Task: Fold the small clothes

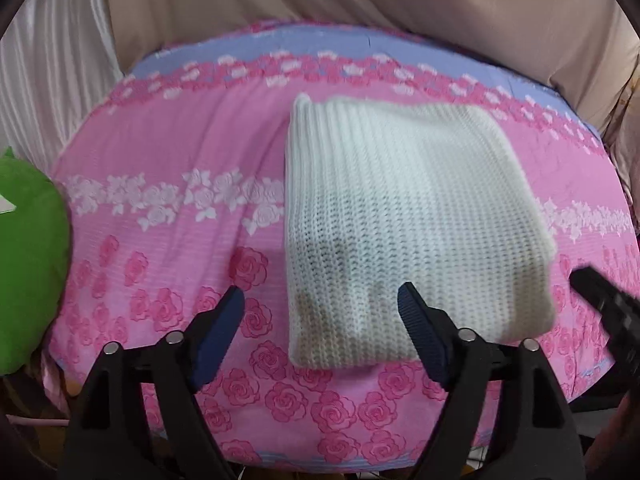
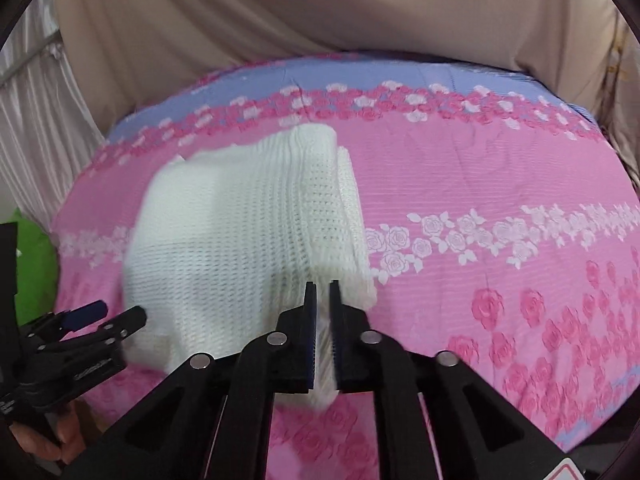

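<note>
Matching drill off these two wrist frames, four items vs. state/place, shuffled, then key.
Items:
1. left gripper
2. right gripper
3. white knit garment
4. green cushion

States:
A. folded flat on the pink floral sheet
B. jaws wide, nothing between the pads
C. off the sheet's left edge
D. jaws nearly closed on the knit's near edge

Pairs: 1-B, 2-D, 3-A, 4-C

White ribbed knit garment (image 1: 404, 216), folded into a thick rectangle, lies flat on the pink rose-print cloth; layered edges show at its right side, near right corner pinched.
</note>
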`<state>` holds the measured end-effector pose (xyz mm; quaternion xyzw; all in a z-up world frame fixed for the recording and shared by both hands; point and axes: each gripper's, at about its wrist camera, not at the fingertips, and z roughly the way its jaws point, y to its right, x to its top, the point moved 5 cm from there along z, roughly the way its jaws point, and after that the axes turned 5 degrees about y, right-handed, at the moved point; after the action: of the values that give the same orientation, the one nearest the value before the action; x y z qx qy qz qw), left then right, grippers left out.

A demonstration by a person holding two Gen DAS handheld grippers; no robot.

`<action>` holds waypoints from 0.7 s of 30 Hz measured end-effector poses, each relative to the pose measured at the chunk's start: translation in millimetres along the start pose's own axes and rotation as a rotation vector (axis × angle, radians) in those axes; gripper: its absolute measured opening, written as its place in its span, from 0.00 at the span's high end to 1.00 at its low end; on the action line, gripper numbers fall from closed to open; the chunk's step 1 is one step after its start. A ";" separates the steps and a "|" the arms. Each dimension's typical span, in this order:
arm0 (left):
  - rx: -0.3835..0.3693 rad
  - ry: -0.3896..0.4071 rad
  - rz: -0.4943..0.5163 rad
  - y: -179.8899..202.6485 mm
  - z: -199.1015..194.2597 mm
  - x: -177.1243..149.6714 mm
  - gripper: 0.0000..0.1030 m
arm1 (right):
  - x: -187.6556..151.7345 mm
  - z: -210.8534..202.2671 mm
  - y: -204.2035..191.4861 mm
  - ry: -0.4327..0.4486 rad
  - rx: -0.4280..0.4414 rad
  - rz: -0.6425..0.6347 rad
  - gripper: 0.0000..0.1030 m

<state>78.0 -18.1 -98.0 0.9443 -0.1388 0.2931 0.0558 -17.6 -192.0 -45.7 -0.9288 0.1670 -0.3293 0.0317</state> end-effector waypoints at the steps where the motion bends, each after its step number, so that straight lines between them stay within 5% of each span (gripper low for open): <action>1: 0.007 0.017 0.003 2.1 -5.2 -0.6 0.22 | -6.9 -7.9 -2.6 0.002 -0.008 0.011 0.84; 5: 0.006 0.042 0.012 12.1 -16.8 -9.1 0.16 | -28.0 -21.6 -1.7 0.013 -0.068 0.032 0.61; 10: 0.009 0.048 0.013 21.1 -18.2 -21.1 0.16 | -38.1 -24.5 -1.3 0.012 -0.132 0.005 0.57; 21: 0.038 0.040 0.032 20.6 -21.3 -36.9 0.17 | -57.2 -23.8 -17.3 -0.018 -0.113 -0.025 0.56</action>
<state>31.3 -25.3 -101.0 0.9369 -0.1471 0.3151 0.0361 -69.0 -155.5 -58.6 -0.9341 0.1732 -0.3113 -0.0234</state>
